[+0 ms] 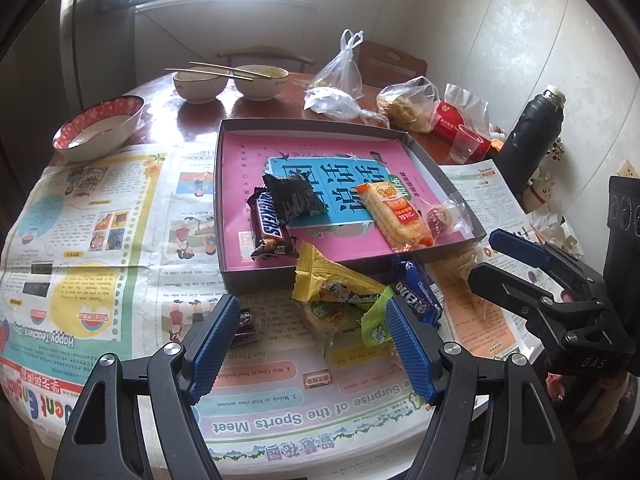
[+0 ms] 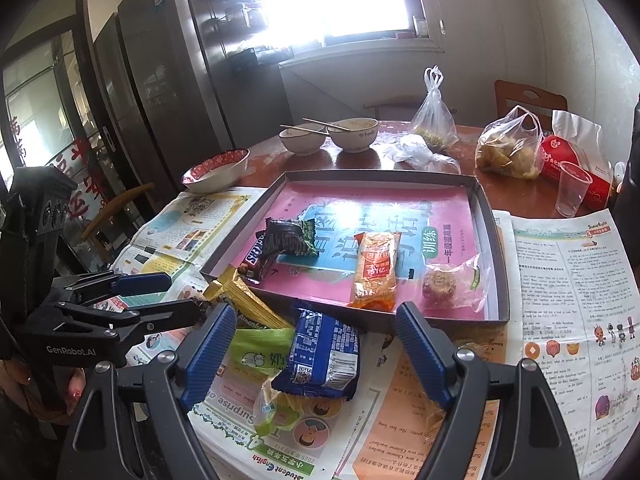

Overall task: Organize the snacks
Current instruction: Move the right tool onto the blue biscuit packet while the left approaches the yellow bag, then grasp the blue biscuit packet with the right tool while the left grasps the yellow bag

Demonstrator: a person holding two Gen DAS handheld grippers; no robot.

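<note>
A shallow grey tray point(image 1: 312, 123) point(image 2: 496, 240) lined with a pink book holds a Snickers bar point(image 1: 270, 226) point(image 2: 256, 258), a black packet point(image 1: 296, 198), an orange cracker pack point(image 1: 396, 212) point(image 2: 376, 268) and a clear-wrapped round cake point(image 1: 440, 216) point(image 2: 440, 284). In front of the tray, loose snacks lie on newspaper: a yellow wafer pack point(image 1: 328, 276) point(image 2: 244, 300), a blue packet point(image 1: 416, 296) point(image 2: 324, 352), a green packet point(image 1: 376, 320) point(image 2: 260, 348). My left gripper point(image 1: 312, 344) point(image 2: 176, 294) hovers open above them. My right gripper point(image 2: 316, 344) point(image 1: 486, 258) is open over the blue packet, not touching it.
Three bowls point(image 1: 100, 126) with chopsticks point(image 1: 216, 70) stand at the table's back left. At the back right are plastic bags point(image 1: 408, 104), a red tissue pack point(image 1: 456, 124), a clear cup point(image 1: 464, 144) and a black flask point(image 1: 532, 132). Newspaper point(image 1: 80, 220) covers the near table.
</note>
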